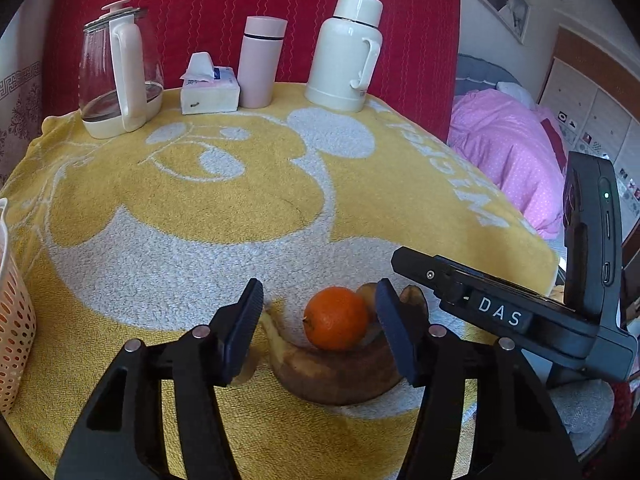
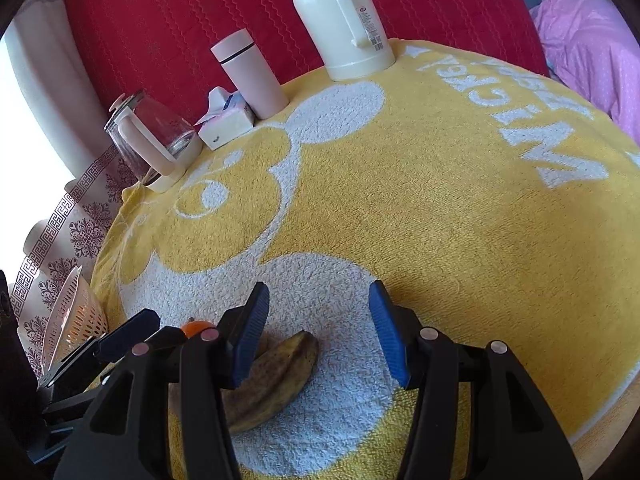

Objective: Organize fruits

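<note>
**Both claws wide over the fruit, nothing picked yet**

Basket [image 1: 14,300] sits at the far left edge of the towel [image 1: 248,208], well apart from the fruit; I judge that's where it goes. My left claw [image 1: 320,332] is spread wide and empty, the orange [image 1: 335,317] centred between the fingers, so I'm lined up to close on it. The orange rests against the browned bananas [image 1: 340,376]. My right claw [image 2: 318,336] is also wide and empty, hanging over a banana [image 2: 276,376], which lies toward the left finger, not centred. Soft towel, so fruit shouldn't roll. Kettle [image 1: 120,72], tissues [image 1: 210,90], pink cup [image 1: 262,62], white flask [image 1: 346,54] line the back. Red cloth [image 1: 256,8] behind, pink bedding [image 1: 508,152] right.
</note>
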Demonstrator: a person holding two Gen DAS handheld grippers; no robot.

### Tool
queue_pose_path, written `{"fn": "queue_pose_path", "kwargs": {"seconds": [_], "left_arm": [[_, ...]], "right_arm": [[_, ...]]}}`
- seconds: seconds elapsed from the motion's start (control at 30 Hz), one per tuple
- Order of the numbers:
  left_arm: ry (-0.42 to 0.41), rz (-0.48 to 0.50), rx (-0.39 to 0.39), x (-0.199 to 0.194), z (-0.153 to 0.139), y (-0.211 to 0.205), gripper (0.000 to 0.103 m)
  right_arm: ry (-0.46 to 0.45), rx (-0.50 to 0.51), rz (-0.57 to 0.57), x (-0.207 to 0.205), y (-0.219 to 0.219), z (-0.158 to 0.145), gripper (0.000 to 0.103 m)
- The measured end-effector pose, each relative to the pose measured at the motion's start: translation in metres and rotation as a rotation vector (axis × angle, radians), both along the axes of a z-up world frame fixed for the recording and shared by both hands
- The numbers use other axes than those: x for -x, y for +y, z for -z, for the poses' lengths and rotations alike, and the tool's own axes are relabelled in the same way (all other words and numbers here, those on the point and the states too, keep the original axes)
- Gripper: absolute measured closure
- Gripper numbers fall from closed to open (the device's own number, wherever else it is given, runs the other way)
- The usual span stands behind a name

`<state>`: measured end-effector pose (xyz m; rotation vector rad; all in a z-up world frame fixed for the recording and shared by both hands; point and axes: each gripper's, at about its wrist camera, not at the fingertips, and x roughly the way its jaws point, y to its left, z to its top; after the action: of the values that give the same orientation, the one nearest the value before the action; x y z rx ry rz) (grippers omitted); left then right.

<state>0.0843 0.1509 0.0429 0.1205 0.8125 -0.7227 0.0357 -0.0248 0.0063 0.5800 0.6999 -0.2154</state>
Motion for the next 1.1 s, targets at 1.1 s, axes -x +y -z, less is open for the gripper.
{"fn": "queue_pose_path", "kwargs": {"seconds": [1.1], "left_arm": [[0.060,-0.012,0.079,-0.005,-0.002,0.013,0.067]], "right_arm": [[-0.013,-0.025,-0.039,0.001,0.001,-0.002,0.050]]}}
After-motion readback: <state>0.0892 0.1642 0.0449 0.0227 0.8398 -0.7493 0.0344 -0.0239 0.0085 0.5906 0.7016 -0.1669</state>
